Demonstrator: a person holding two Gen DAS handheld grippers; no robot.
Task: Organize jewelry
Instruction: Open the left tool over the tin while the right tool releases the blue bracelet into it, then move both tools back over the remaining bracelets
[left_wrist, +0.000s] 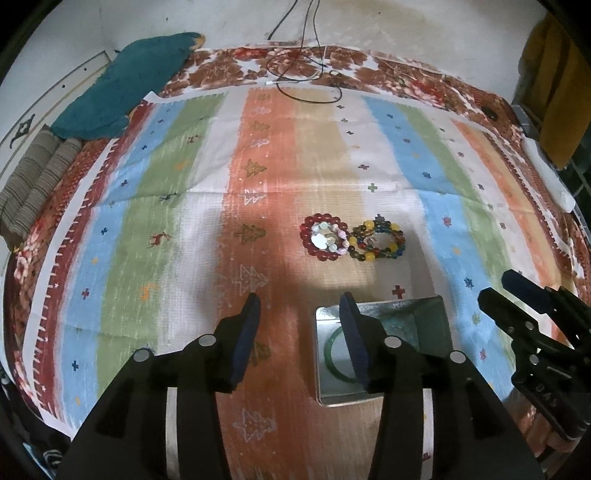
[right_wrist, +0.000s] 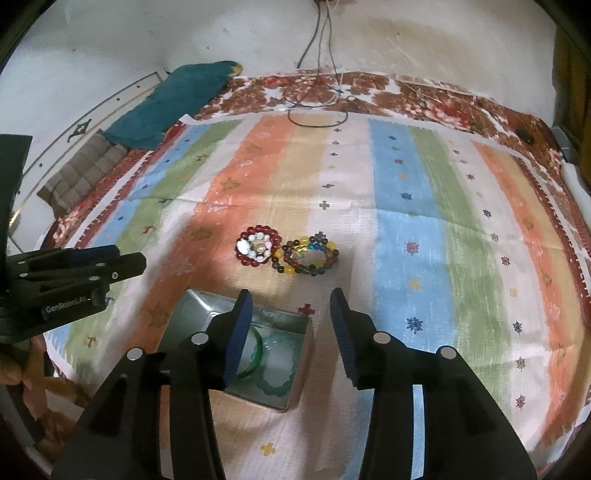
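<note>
A red bead bracelet with a pale shell bracelet inside it lies on the striped cloth. Touching it on the right is a bracelet of mixed coloured beads. Nearer to me stands an open metal tin holding a green bangle and a pale green bead bracelet. My left gripper hovers open over the cloth just left of the tin, nothing between its pads. My right gripper is open above the tin's right edge, also holding nothing.
The striped cloth covers a bed with a floral sheet. A teal pillow and a folded striped blanket lie at the far left. A black cable loops at the far edge by the wall. A hand shows at the left.
</note>
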